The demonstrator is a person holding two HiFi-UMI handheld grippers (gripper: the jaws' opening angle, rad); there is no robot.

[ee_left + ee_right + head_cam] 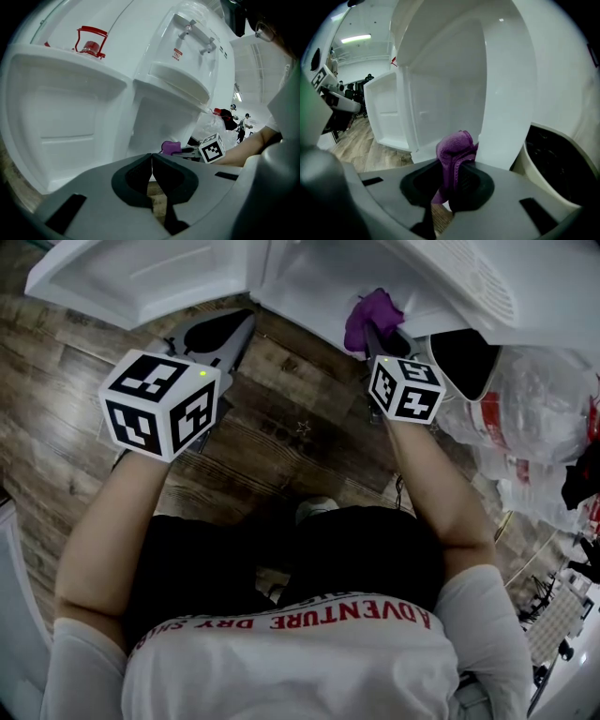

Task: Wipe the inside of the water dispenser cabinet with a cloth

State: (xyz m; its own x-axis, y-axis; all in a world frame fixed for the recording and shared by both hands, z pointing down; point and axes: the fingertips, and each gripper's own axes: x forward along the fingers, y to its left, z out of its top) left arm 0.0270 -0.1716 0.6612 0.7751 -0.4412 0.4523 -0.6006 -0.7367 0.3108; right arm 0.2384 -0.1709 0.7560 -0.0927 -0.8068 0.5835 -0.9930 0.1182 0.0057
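Right tongs [452,169] clamp cloth [454,145]; left tongs [151,158] together. Taps [197,35]: left gripper view only.

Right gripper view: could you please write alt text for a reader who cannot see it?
The right gripper holds a bunched purple cloth between its fingers, just before the open white cabinet. Its door stands open at the left, over a wooden floor.

cabinet [445,93] open ahead (door [386,112] standing wide, left), bin [528,157] crowding the right
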